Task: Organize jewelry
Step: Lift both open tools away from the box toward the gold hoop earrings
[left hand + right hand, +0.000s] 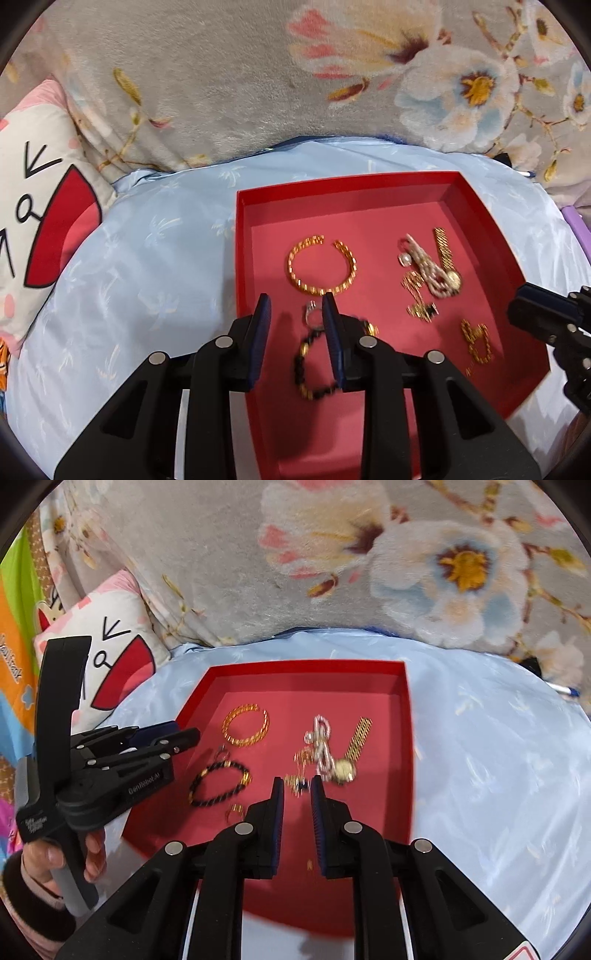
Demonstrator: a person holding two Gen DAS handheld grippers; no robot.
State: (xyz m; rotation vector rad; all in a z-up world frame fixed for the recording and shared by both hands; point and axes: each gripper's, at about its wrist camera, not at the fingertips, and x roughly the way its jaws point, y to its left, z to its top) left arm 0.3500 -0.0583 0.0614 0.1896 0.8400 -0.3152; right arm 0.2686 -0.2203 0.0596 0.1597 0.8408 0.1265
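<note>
Red shallow box (480, 206) on pale blue bedding (147, 258), grey floral blanket (221, 74) behind, cartoon pillow (37, 203) off to the left. Inside the box, all loose on the pink floor: gold open bangle (321, 266) toward the far left; black-and-gold twisted bracelet (219, 784) nearer, with a small silver ring (312, 314) just beyond it; gold watch (349, 758) to the right, tangled with a pale beaded chain (321, 746); gold chain pieces (419, 295) beside those; another gold chain (476, 341) near the right wall.

Left hand-held gripper (297, 306) over the near left part of the box, jaws moderately apart, nothing between them, silver ring visible in the gap below. Right hand-held gripper (297, 788) over the box's near middle, jaws narrowly apart, gripping nothing, tips just short of the tangled chains. Motion blur throughout the right wrist view.
</note>
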